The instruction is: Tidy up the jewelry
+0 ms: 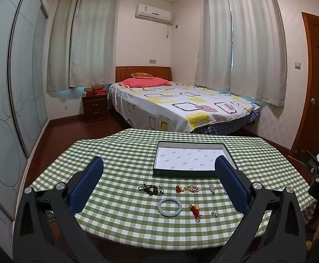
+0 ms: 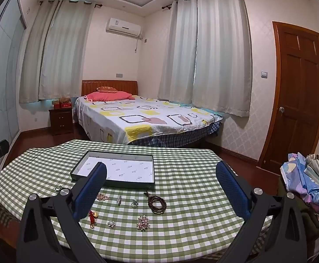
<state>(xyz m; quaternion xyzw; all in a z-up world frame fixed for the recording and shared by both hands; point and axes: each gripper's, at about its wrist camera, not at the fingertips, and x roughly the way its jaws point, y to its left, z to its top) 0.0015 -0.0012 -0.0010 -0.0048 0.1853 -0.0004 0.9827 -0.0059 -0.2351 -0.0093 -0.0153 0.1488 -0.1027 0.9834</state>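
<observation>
The jewelry lay loose in two rough rows on the green checked tabletop (image 1: 120,153), just in front of a shallow open box (image 1: 190,161) with a white printed lining. In the left wrist view, the row nearer the box held a dark corded piece (image 1: 151,189), a red and gold ornament (image 1: 188,189) and a small silvery brooch (image 1: 212,188); the row closer to the camera held a pale bangle (image 1: 170,206), a red tasselled charm (image 1: 195,210) and a small pearl cluster (image 1: 214,213). The right wrist view added a ring (image 2: 134,203), a dark beaded bracelet (image 2: 157,203) and a pink crystal brooch (image 2: 143,221). Nothing lay inside the box.

The left gripper (image 1: 159,171) hung over the near edge with its blue-padded fingers (image 1: 89,182) spread wide and gripping nothing. The right gripper (image 2: 160,175) likewise had its fingers (image 2: 233,188) spread apart and bare.

Beyond the tabletop stood a bed (image 1: 177,107) with a patterned sheet, a nightstand (image 1: 95,107), pale curtains (image 1: 238,43) and a wooden door (image 2: 299,92). Folded cloth (image 2: 308,175) sat piled at the right.
</observation>
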